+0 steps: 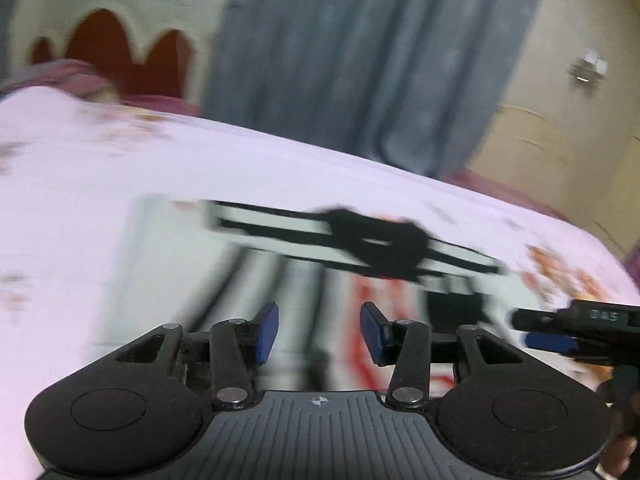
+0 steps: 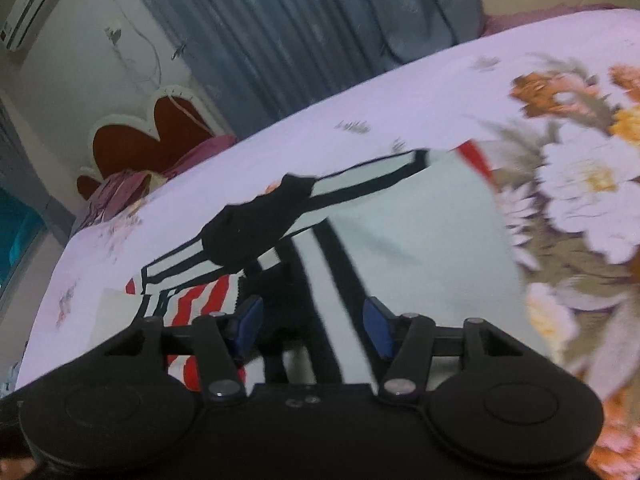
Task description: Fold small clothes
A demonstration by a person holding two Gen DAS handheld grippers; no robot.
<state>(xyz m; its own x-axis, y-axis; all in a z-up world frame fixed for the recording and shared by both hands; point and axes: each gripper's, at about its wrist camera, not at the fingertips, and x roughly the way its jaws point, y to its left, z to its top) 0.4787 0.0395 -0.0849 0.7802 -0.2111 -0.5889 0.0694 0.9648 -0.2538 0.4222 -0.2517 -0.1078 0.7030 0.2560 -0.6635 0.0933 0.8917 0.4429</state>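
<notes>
Both jaws stand apart with nothing between them: left gripper (image 1: 319,334) and right gripper (image 2: 314,328) hover over the pale striped garment (image 2: 408,240), which lies spread flat on the floral bedsheet (image 2: 580,184).

The shirt (image 2: 420,240) at the centre is soft matt cloth, pale with black and red stripes. Under it the bedsheet (image 2: 580,200) is smooth printed cloth, its flowers toward 3 o'clock. The curtain (image 2: 280,20) at 12 o'clock is pleated grey fabric. Each gripper, left (image 1: 319,334) and right (image 2: 313,330), is matt black plastic with shiny metal pins and blue rubbery-looking pads (image 2: 380,330).
</notes>
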